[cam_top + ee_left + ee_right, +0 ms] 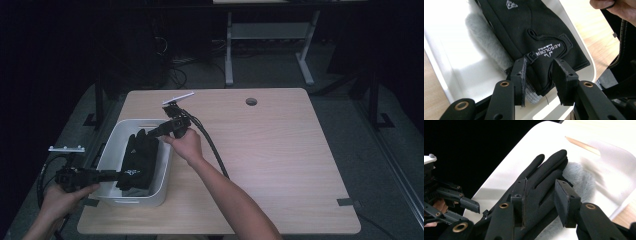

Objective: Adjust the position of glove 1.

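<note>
A black glove [137,160] with white lettering lies in a white plastic bin [112,145] at the table's left, on top of something grey and fleecy [484,42]. My left gripper [120,174] reaches into the bin from its near end. It is open, its pads [522,75] on either side of the glove's cuff [544,32] without pressing it. My right gripper [152,132] comes in from the far right rim. It is open too, its pads [562,200] astride the glove's fingers [544,170], with grey fleece [579,177] beside them.
The bin's white walls [449,37] [614,157] rise close around both grippers. The right gripper's cable [212,147] trails across the wooden table [280,150]. A round hole [251,101] sits near the far edge. White desk legs [229,50] stand behind.
</note>
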Demonstrator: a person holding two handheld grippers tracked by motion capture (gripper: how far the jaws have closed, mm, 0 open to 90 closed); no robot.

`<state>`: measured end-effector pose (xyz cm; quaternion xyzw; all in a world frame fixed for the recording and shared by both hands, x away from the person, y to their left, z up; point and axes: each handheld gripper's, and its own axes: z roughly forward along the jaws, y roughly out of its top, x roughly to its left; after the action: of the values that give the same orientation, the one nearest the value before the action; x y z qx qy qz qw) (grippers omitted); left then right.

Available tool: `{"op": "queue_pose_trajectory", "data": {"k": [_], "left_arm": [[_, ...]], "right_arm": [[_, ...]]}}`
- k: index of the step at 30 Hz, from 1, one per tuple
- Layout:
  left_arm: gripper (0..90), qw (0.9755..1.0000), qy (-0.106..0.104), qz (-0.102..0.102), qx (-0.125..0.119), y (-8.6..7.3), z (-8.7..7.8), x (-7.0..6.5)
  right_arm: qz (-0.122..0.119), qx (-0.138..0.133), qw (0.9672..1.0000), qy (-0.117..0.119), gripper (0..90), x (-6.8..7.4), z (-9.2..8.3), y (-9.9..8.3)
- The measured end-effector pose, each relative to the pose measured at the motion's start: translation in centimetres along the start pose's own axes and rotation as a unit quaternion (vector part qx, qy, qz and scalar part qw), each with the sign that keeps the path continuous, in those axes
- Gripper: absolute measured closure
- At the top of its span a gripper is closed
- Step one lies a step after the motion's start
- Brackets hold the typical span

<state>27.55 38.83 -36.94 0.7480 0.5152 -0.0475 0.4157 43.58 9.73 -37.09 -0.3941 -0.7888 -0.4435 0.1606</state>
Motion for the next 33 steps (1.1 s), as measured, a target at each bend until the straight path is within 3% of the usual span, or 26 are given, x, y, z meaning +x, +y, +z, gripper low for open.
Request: {"op": "queue_pose_trajectory", "data": {"k": [20,33], "left_arm": [[58.6,0.9995,-0.019,0.023,-0.014,2.0,0.3,-2.5],[53.5,0.9985,-0.027,0.047,-0.004,3.2,1.1,-4.0]], "right_arm": [[-0.003,-0.033,0.9994,0.006,54.9,-0.6,-4.1,0.1],[0.002,-0.054,0.9985,-0.003,51.3,-1.5,-7.0,-0.4]]}}
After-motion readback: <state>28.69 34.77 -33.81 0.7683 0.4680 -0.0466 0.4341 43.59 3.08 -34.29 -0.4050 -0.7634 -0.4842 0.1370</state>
